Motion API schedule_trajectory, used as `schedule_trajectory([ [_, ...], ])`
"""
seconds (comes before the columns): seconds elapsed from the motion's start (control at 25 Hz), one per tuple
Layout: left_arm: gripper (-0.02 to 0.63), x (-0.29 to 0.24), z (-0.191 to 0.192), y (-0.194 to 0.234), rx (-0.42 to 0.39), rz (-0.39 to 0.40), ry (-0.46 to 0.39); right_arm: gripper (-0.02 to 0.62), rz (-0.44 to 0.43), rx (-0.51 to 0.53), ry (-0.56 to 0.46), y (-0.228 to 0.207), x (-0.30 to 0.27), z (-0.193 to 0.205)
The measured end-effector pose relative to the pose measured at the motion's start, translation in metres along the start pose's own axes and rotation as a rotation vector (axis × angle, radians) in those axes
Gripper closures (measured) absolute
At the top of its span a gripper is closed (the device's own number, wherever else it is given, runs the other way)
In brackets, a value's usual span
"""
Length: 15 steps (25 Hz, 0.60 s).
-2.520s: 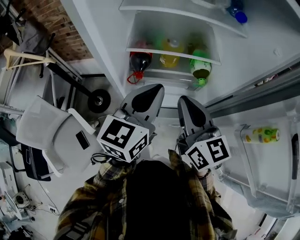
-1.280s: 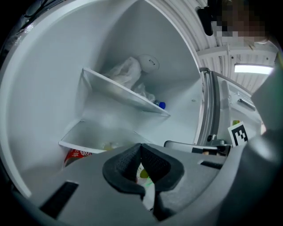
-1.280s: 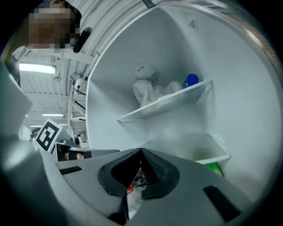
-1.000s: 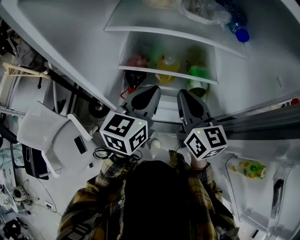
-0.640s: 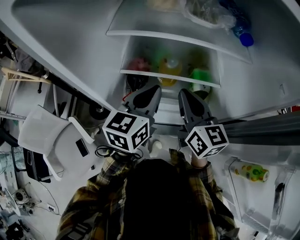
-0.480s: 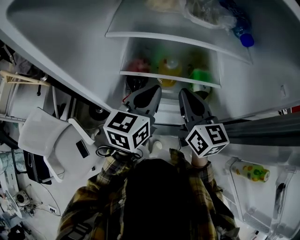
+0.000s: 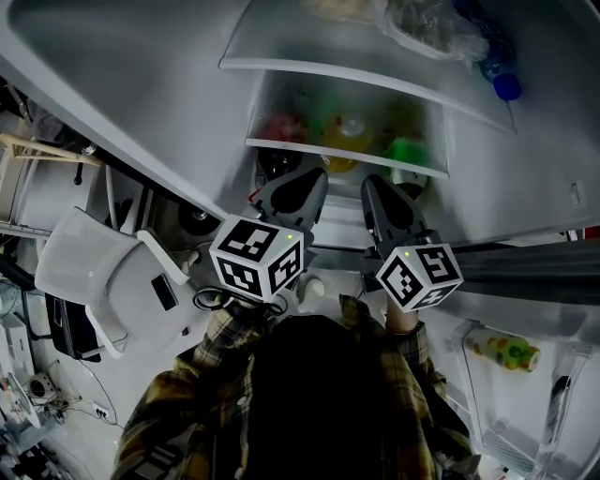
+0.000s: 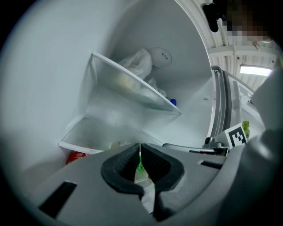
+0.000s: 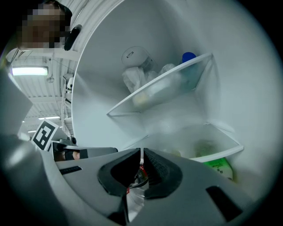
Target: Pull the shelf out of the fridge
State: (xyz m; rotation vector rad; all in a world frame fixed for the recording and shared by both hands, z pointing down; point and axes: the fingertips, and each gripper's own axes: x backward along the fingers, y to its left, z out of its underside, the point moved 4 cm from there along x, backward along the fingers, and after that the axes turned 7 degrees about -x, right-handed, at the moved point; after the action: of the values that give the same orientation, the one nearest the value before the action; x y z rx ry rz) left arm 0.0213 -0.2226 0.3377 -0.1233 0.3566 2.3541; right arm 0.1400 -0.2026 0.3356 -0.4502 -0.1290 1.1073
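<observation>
The fridge [image 7: 141, 89] stands open, and the shelf [image 7: 300, 148] – the lower of two clear ones – sits flat inside it, fully seated between the side walls. Its long axis runs left to right across the compartment, with its front edge facing the person. In the head view that edge slopes slightly down toward the right. Three bottles show beneath it, blurred through the plate: a red bottle [image 7: 279, 127] at the left, a yellow bottle [image 7: 345, 131] in the middle and a green bottle [image 7: 405, 150] at the right.

The upper shelf [image 7: 356, 89] lies parallel farther up, carrying crumpled plastic bags [image 7: 427, 28] and a blue-capped bottle [image 7: 507, 86] at its right end.

The left gripper [image 7: 309, 178] and right gripper [image 7: 375, 187] sit side by side, near each other, both aimed into the fridge with their tips just beside the shelf's front edge. Whether either tip touches it cannot be told. In the left gripper view the jaws are pressed together, leaving only a hairline slit, with nothing clamped. The right gripper view shows the same – pads closed on each other, empty.

Outside the fridge, a white chair [image 7: 103, 272] stands at the left. The open door [image 7: 562, 309] at the right holds a small yellow-green bottle [image 7: 502, 347] in a bin.
</observation>
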Motion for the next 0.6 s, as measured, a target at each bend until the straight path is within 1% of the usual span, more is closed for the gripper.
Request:
schedule_trajectory([
  [0.24,0.594,0.000,-0.001,0.004,0.005,-0.041,-0.008,0.574,-0.010,-0.027,0.006,-0.007,0.000,-0.002],
  [0.32,0.579,-0.001,0.000,0.004,0.018,-0.042,-0.007,0.572,-0.017,-0.034,0.009,-0.008,0.000,-0.003],
  [0.44,0.534,-0.004,0.002,0.004,0.038,-0.036,0.000,0.566,-0.027,-0.059,0.010,-0.012,-0.001,-0.003],
  [0.6,0.510,-0.007,0.005,0.003,0.041,-0.036,0.008,0.546,-0.035,-0.086,0.010,-0.015,0.000,-0.002],
])
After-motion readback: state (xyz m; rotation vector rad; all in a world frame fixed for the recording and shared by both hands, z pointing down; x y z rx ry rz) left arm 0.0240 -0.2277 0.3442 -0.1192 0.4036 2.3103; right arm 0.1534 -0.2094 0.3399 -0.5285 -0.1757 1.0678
